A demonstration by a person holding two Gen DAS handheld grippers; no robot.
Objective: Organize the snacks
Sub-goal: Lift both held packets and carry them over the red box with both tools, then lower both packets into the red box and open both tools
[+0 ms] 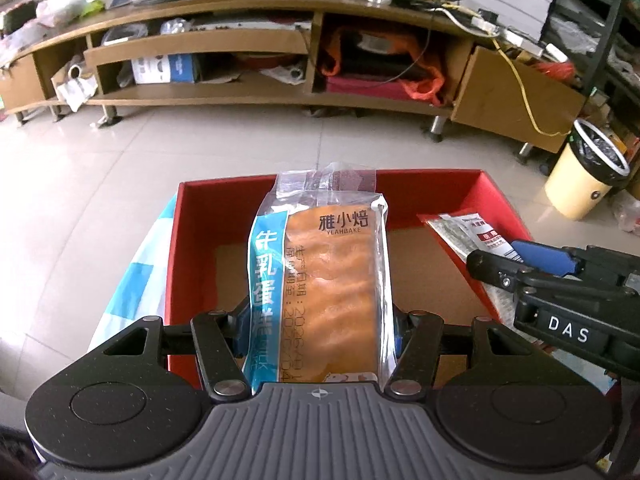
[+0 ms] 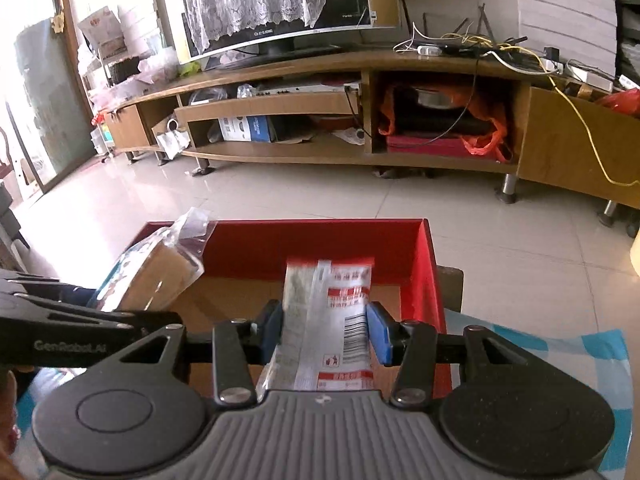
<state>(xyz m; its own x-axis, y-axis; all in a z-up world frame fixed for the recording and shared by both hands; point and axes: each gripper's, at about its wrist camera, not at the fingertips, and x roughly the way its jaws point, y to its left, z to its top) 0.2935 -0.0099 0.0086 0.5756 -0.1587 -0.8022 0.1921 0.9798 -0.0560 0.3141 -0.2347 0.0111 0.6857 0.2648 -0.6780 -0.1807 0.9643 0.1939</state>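
My left gripper (image 1: 320,328) is shut on a bagged bread loaf (image 1: 328,280) with a blue and orange wrapper, held over the open red box (image 1: 224,188). My right gripper (image 2: 326,330) is shut on a white and red snack packet (image 2: 332,320), held over the same red box (image 2: 320,240) near its right wall. The bread loaf shows at the left in the right wrist view (image 2: 156,276). The right gripper with its packet (image 1: 476,236) shows at the right edge of the left wrist view. The box's brown cardboard floor is bare where it shows.
The box stands on a blue and white checked cloth (image 1: 136,280) over a tiled floor. A long wooden TV stand (image 1: 280,96) full of clutter runs along the back. A cream bin (image 1: 584,172) with a black liner stands at the right.
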